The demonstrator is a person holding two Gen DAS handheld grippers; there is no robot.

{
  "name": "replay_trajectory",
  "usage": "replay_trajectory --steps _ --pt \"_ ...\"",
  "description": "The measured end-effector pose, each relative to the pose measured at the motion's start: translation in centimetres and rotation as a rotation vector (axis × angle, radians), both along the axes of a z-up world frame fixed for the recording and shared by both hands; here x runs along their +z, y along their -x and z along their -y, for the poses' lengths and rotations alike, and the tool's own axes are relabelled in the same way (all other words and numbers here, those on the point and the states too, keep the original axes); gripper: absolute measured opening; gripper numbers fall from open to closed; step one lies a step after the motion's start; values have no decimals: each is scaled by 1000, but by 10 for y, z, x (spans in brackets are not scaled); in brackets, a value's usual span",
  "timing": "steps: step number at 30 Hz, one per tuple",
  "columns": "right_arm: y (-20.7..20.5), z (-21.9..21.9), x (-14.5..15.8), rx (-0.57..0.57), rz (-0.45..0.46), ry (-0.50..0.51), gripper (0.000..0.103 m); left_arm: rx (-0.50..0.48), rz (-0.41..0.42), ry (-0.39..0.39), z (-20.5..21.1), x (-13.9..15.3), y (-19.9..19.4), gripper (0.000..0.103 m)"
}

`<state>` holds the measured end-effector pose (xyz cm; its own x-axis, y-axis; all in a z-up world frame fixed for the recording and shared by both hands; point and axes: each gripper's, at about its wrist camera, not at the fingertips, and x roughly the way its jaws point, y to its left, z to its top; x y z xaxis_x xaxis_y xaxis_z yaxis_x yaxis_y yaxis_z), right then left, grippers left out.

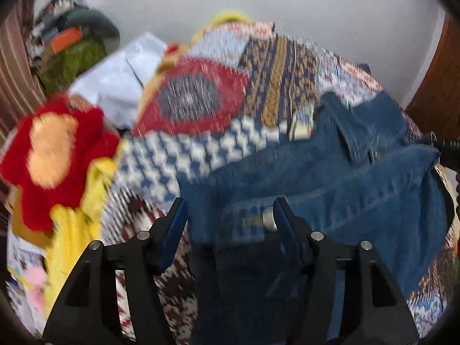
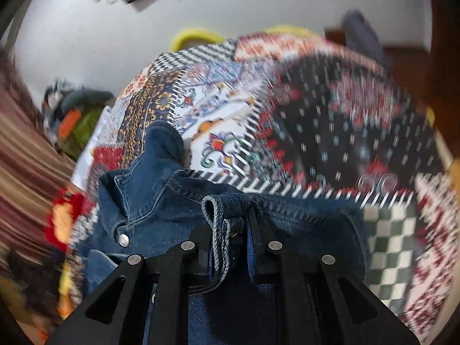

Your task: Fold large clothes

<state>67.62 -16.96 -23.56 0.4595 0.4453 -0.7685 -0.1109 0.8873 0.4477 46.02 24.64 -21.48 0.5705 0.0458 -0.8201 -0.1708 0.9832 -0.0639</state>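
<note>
A patchwork-print bedspread (image 2: 230,109) covers the bed below a plain white wall (image 1: 287,5). The right gripper (image 2: 244,224) is clenched on a folded, stitched hem of a blue denim jacket (image 2: 149,189), which lies rumpled across the bedspread's near edge. The left gripper (image 1: 230,215) stands released, jaws spread above the denim by a metal snap button (image 1: 268,218). A fuzzy red-and-yellow plush toy (image 1: 54,155) sits at the bed's left edge.

Soft, even indoor light; heavy motion blur, fisheye-warped dark corners.
</note>
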Motion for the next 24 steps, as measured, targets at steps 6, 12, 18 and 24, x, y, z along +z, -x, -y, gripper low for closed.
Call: replay_trajectory --steps 6,12,18,24 --pt "9 -6 25 91 52 126 13 -3 -120 56 2 -48 6 70" --pt "21 2 54 119 84 161 13 4 -125 -5 11 -58 3 77" --pt "32 24 70 45 112 191 13 4 -135 -30 11 -63 1 82" --pt "53 77 109 -79 203 388 13 8 -135 -37 10 -64 0 82"
